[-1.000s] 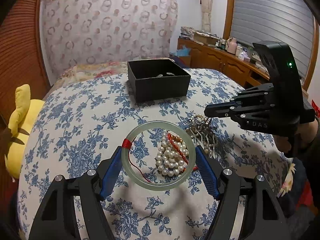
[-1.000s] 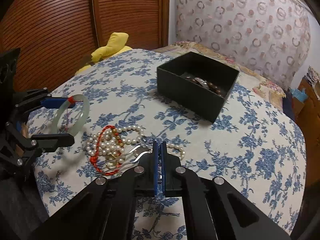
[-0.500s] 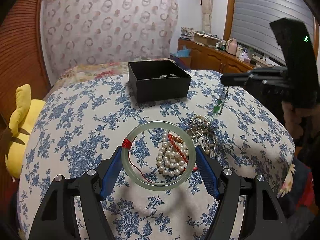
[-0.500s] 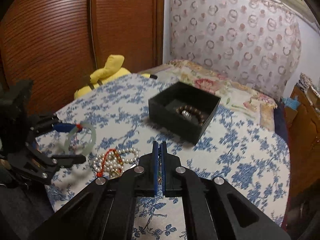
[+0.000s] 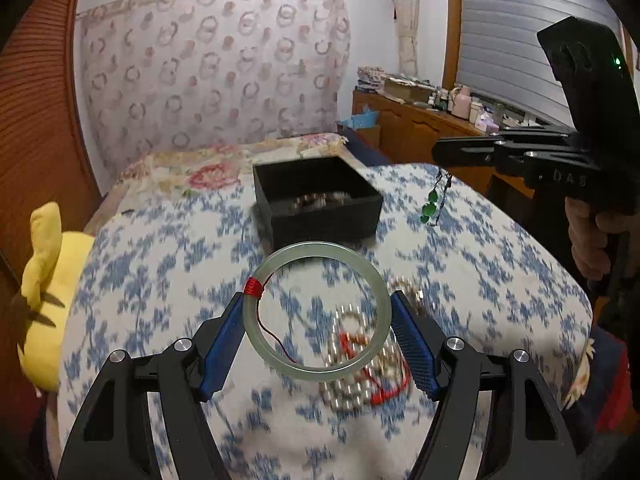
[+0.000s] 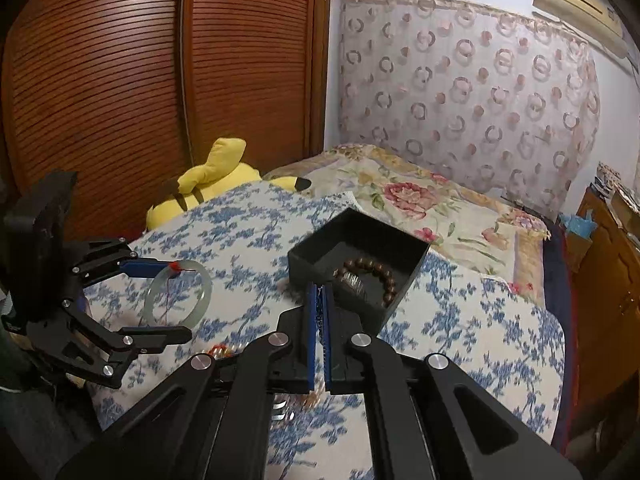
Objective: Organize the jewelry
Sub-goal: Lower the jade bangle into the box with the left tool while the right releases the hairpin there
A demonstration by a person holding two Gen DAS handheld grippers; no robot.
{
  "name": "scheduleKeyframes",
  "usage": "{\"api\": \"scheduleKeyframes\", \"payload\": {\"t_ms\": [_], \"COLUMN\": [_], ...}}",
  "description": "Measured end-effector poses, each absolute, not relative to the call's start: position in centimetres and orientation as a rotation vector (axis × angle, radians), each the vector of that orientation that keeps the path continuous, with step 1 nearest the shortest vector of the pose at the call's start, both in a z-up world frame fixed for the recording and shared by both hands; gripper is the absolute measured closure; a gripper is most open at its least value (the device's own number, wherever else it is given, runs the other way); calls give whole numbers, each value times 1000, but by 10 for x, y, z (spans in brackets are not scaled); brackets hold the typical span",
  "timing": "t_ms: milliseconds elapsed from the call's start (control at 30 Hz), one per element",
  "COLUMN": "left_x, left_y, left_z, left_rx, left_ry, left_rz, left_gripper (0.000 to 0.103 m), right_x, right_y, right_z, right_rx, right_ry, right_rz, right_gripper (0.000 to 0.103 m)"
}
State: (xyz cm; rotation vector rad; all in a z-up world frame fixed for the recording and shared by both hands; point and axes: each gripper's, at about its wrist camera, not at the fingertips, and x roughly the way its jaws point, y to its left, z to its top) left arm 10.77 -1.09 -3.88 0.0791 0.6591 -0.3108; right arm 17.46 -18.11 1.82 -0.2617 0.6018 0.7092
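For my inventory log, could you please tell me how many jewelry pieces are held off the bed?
2: pale green jade bangle in left hand-held gripper; green-stone chain necklace hanging from right hand-held gripper.

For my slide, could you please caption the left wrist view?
Left gripper holding a jade bangle while the right gripper dangles a green pendant necklace near the black box.

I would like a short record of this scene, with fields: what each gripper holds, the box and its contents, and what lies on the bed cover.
left gripper: jaws shut on pale green jade bangle with red thread, lifted
right gripper: jaws shut on thin chain with green pendant, hanging in the air
open black square box: holds brown wooden bead bracelet
blue floral bed cover: white pearl strand with red cord, blurred
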Motion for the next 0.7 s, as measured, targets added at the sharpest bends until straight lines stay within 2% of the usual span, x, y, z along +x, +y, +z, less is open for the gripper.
{"api": "scheduleKeyframes", "payload": {"t_ms": [367, 700], "left_x": [178, 249], "left_y": [-13, -10], "left_z": [-18, -21], "left_rx": [80, 78], "left_ry": [640, 683], "left_rz": [-302, -290], "left_gripper": [34, 34], "right_x": [247, 311], "right_y": [-170, -168], "right_z": [26, -11], "right_rx": [-232, -200], "right_ry": [590, 663], "right_rz": [728, 704], "right_gripper": [100, 99]}}
